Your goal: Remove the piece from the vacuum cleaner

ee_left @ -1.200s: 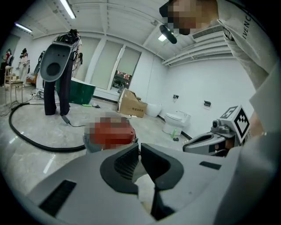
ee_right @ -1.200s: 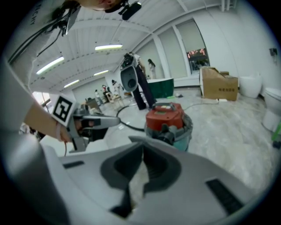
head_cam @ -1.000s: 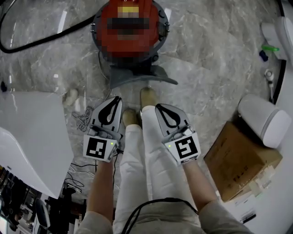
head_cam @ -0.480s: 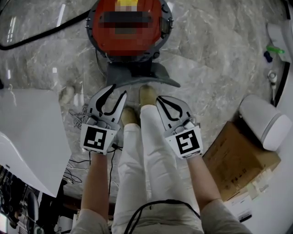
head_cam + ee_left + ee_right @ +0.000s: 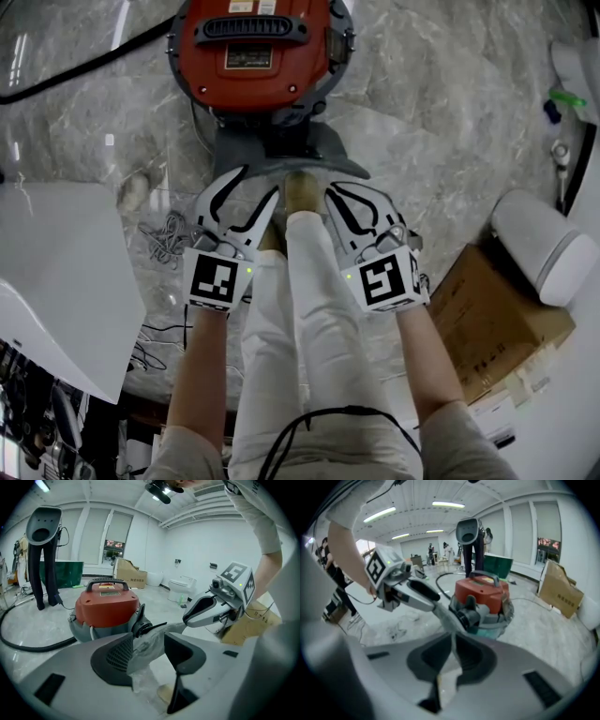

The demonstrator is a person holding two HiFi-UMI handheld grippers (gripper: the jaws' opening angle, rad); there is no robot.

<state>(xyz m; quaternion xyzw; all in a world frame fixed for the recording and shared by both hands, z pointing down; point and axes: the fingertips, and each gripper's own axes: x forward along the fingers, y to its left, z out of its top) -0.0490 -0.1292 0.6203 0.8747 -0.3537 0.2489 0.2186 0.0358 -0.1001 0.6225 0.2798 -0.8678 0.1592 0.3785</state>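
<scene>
Head view: a red vacuum cleaner [image 5: 253,47] stands on the marble floor [image 5: 422,112] at the top of the frame. The grey piece [image 5: 281,155], wide and flat, sits against the vacuum cleaner's near side, joined to it. A black hose [image 5: 84,66] curves off at upper left. The left claw [image 5: 260,183] points at the piece's left wing. Its jaws stand apart and have just been opening. The right claw [image 5: 333,192] points at the right wing with its jaws together. The person's shoe [image 5: 302,192] lies between the two claws, just beside the piece's near edge. A cardboard box [image 5: 487,328] lies at right, well apart.

Left gripper view: the left claw [image 5: 147,656] is spread, and the grey piece [image 5: 150,644] shows in the gap between its jaws. Neither pad presses on it. Beyond, the piece runs into a black collar [image 5: 143,627] on the vacuum cleaner [image 5: 107,606]. The right claw [image 5: 185,619] comes in from the right, tip near the piece.

Right gripper view: the right claw [image 5: 452,653] has its jaws closed to a thin seam, nothing between them. The grey piece [image 5: 443,613] lies just past the tips, leading to the vacuum cleaner [image 5: 483,592]. The left claw [image 5: 439,605] reaches in from the left and meets the piece. Contact cannot be judged in this view.
</scene>
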